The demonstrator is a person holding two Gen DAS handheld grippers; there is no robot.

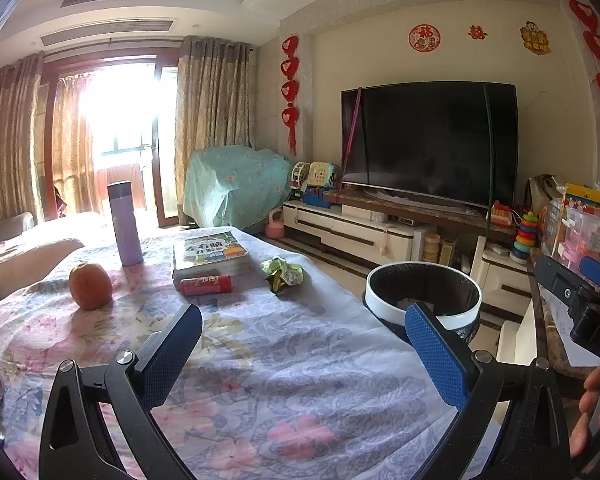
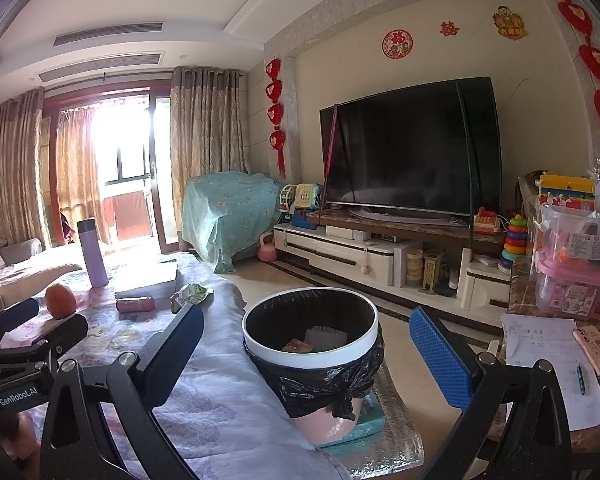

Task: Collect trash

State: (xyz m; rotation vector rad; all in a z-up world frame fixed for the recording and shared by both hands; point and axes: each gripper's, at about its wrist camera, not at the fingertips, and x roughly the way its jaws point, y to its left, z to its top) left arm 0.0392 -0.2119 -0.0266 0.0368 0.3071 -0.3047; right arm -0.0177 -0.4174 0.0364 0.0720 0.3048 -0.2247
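On floral-cloth table [image 1: 300, 380]: crumpled green wrapper [image 1: 283, 274] and red can [image 1: 206, 284] lie near the books [image 1: 210, 255]; orange [image 1: 90, 285] and purple flask [image 1: 124, 224] likely stay. Bin [image 2: 311, 344], black-lined, sits just off the table edge, some scraps already inside. Step judged: between pickups, more trash to fetch. Left gripper [image 1: 304, 334] hovers over cloth, jaws wide apart, empty. Right gripper [image 2: 306, 346] aimed at bin, jaws spread, empty. Next: reach forward to the wrapper, close on it.
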